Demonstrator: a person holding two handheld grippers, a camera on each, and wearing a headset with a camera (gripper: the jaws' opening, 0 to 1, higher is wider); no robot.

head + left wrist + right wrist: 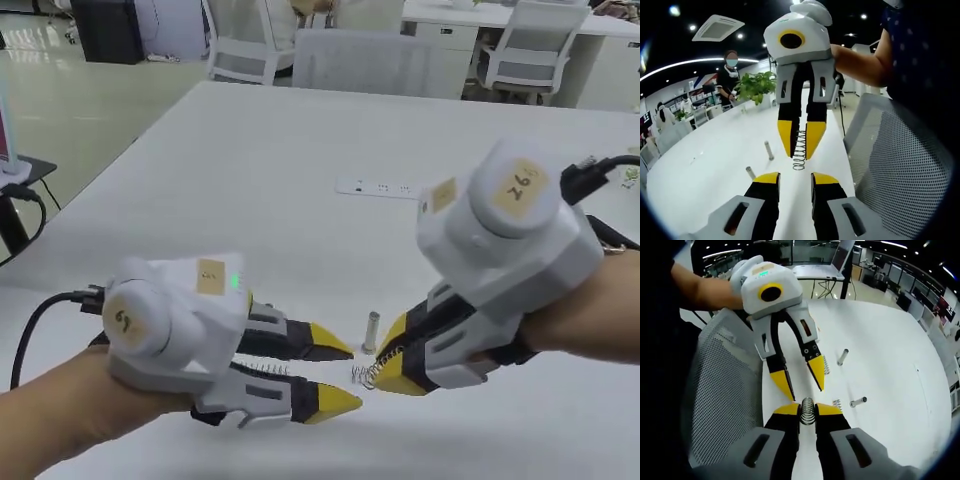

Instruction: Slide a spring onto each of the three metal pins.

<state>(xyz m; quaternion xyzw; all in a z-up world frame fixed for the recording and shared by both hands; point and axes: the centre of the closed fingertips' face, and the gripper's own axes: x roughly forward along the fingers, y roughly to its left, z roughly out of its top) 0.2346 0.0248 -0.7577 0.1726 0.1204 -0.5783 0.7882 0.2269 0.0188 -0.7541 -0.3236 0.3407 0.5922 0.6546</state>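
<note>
My right gripper point(388, 365) is shut on a small wire spring point(364, 376), which sticks out past its yellow tips. In its own view the spring point(808, 412) sits pinched between the jaws of the right gripper point(808, 409). Facing it tip to tip, my left gripper point(350, 376) is open with nothing in it. A second spring point(265, 370) lies on the table by the left gripper's fingers. One metal pin point(373, 332) stands just behind the tips. Two pins point(769, 150) point(750, 172) show in the left gripper view, beside the held spring point(799, 161).
The white table point(250, 180) carries a white power strip point(378, 187) further back. Chairs point(345, 60) stand along its far edge. A grey mesh chair back point(890, 165) is close beside the grippers. Another loose spring point(837, 403) lies next to a pin point(858, 401).
</note>
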